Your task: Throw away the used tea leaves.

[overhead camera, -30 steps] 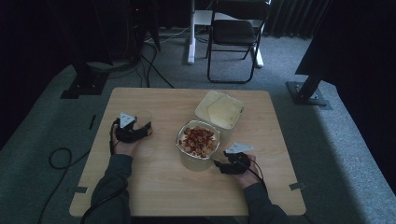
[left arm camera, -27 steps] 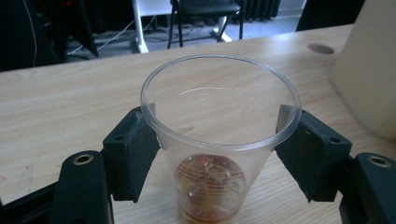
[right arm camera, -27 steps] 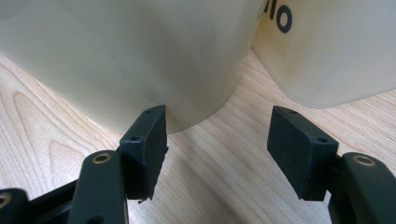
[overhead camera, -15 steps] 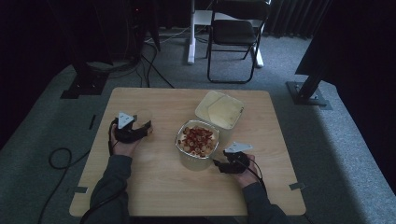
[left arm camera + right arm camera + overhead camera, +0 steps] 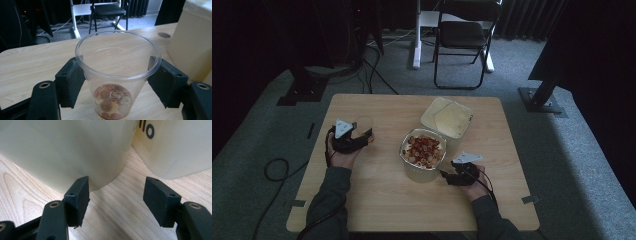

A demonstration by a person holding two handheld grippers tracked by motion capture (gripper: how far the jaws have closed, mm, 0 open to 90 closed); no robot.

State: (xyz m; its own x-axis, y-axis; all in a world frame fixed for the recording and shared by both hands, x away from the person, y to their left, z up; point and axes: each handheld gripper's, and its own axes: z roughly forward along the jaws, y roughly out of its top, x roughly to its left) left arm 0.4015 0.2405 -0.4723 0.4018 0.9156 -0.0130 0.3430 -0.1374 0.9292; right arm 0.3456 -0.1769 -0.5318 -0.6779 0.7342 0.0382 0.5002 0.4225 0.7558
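Note:
A clear plastic cup [image 5: 117, 62] with a few red-brown pieces [image 5: 112, 100] at its bottom stands between the jaws of my left gripper [image 5: 116, 82], which press on its wall just under the rim. In the high view that gripper [image 5: 363, 132] holds the cup [image 5: 363, 123] over the left part of the table. An open pale tub [image 5: 423, 152] full of red-brown snack pieces stands mid-table. My right gripper [image 5: 445, 175] rests low at the tub's right side. Its jaws [image 5: 116, 195] are open with nothing between them, just short of the tub's wall [image 5: 62, 152].
A second pale tub [image 5: 448, 118] with a lid stands behind the first, and its wall [image 5: 180, 147] shows at the right of the right gripper view. The wooden table [image 5: 377, 200] has bare room in front. A folding chair [image 5: 462, 35] stands on the floor beyond the table.
My left gripper has lifted a little with the cup in it. The right gripper has kept still.

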